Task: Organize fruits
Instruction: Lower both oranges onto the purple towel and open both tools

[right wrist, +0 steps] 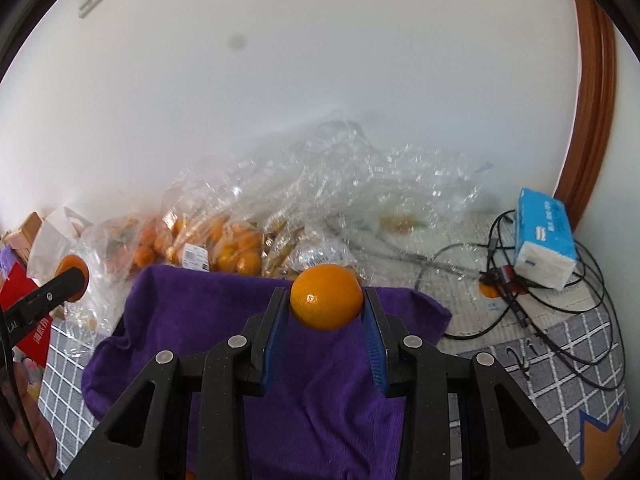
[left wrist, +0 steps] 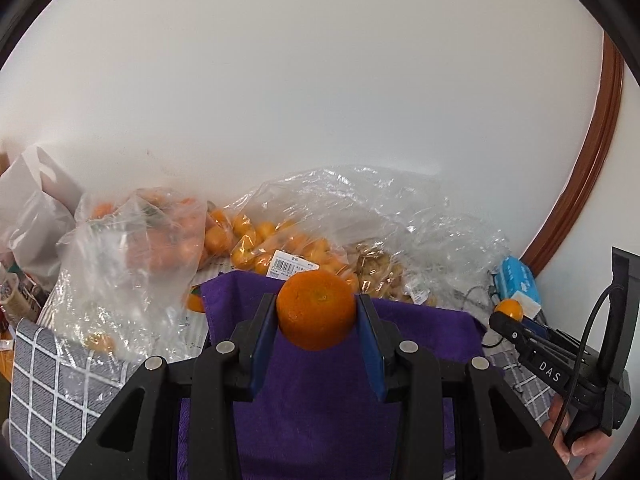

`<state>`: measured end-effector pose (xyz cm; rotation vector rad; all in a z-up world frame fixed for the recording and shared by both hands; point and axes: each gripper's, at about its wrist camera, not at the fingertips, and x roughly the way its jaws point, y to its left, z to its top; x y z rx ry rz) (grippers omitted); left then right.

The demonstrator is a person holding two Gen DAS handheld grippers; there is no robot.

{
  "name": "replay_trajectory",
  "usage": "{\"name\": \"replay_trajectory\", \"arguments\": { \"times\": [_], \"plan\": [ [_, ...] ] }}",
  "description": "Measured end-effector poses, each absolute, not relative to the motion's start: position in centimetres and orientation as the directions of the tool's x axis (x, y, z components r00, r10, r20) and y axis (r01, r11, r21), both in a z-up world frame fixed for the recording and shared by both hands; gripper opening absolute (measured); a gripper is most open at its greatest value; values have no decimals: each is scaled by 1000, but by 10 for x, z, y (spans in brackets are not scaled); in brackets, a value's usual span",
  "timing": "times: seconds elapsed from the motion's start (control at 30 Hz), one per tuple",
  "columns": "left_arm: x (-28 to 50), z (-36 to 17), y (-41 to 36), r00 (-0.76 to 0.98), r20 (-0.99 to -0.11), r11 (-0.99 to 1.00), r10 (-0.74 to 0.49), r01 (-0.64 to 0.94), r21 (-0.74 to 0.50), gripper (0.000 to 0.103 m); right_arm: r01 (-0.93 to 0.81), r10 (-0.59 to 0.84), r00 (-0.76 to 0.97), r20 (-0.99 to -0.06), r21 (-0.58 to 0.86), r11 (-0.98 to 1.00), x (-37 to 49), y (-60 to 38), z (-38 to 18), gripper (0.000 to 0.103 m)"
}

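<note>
My left gripper (left wrist: 317, 312) is shut on a dark orange mandarin (left wrist: 315, 304), held above a purple towel (left wrist: 320, 400). My right gripper (right wrist: 327, 300) is shut on a lighter, yellow-orange fruit (right wrist: 326, 294) over the same purple towel (right wrist: 312, 400). Each gripper also shows in the other's view: the right one at the far right edge (left wrist: 507, 314) with its orange fruit (left wrist: 509, 309), the left one at the far left (right wrist: 71, 274). Behind the towel lie clear plastic bags of small oranges (left wrist: 256, 240) (right wrist: 224, 248).
Crumpled clear plastic (right wrist: 360, 184) spreads along the white wall. A blue tissue pack (right wrist: 544, 236) and black cables (right wrist: 560, 320) lie at the right. A grey checked cloth (left wrist: 52, 392) covers the table. A white bag (left wrist: 36, 200) stands at the left, a red box (right wrist: 28, 320) beside it.
</note>
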<state>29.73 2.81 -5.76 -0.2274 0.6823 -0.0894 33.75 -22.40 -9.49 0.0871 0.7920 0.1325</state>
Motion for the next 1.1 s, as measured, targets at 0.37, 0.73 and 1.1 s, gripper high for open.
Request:
{"name": "replay_trajectory", "arguments": {
  "times": [0.37, 0.73, 1.1],
  "plan": [
    [330, -106, 55, 704, -700, 974, -118, -55, -220, 37, -91, 101, 603, -792, 58, 994, 364, -215, -153, 37],
    [341, -130, 52, 668, -736, 978, -113, -57, -203, 38, -76, 115, 548, -829, 87, 993, 376, -227, -177, 37],
    [348, -152, 34, 603, -792, 987, -101, -41, -157, 38, -109, 89, 503, -860, 39, 993, 378, -214, -192, 37]
  ]
}}
